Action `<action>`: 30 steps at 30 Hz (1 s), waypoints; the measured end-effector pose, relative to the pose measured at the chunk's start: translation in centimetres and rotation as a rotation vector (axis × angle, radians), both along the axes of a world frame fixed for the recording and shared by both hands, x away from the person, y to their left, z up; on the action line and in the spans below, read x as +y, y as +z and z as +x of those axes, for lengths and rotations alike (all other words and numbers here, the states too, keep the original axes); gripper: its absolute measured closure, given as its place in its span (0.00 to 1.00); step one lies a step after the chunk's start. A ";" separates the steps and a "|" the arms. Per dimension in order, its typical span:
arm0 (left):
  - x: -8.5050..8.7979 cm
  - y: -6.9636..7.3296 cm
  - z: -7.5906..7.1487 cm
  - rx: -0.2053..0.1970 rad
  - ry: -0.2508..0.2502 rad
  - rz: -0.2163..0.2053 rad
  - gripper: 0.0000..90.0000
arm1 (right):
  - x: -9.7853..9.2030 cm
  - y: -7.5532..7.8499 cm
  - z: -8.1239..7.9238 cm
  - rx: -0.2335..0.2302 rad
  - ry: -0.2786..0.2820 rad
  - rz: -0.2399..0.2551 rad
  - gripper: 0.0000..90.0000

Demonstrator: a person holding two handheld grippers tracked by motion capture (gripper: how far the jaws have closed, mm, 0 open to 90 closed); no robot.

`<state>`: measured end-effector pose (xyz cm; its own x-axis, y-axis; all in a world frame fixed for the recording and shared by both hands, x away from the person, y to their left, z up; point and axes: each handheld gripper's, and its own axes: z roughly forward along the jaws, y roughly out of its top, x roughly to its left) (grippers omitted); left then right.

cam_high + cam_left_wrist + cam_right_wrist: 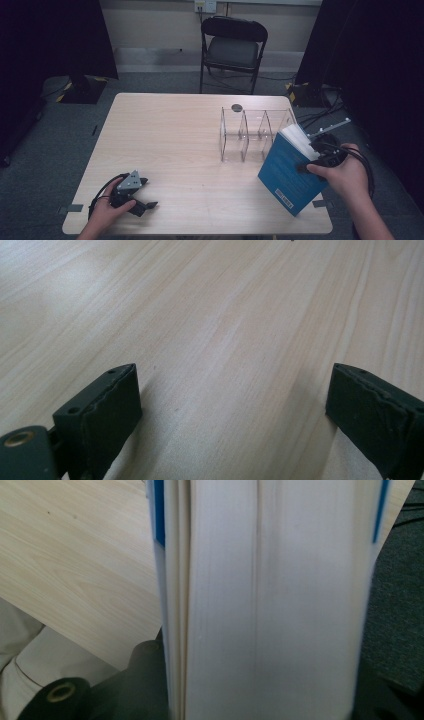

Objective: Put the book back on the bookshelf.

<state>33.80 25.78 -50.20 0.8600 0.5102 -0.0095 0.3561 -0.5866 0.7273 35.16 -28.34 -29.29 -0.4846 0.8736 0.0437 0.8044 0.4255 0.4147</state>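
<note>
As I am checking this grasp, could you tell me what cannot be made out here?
- Right gripper fingers: right gripper view, hidden behind the blue book page block.
- Book cover print: high view, too small to read.
- Clear divider rack far slot: high view, partly covered by the book.

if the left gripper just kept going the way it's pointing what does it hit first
Most likely the bare table: the left gripper points low across the wood, fingers open with nothing between them, though depth is hard to judge.
</note>
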 end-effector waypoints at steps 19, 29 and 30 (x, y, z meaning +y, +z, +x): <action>0.0 0.0 0.0 0.001 0.000 -0.001 0.08 | 0.1 -0.1 0.7 0.093 0.026 -0.024 0.67; 0.0 0.0 0.0 0.001 -0.003 0.005 0.08 | 0.2 -0.1 0.6 0.089 0.018 -0.019 0.68; 0.0 0.0 0.0 0.000 -0.003 0.004 0.08 | 0.1 -0.1 0.7 0.091 0.015 -0.019 0.68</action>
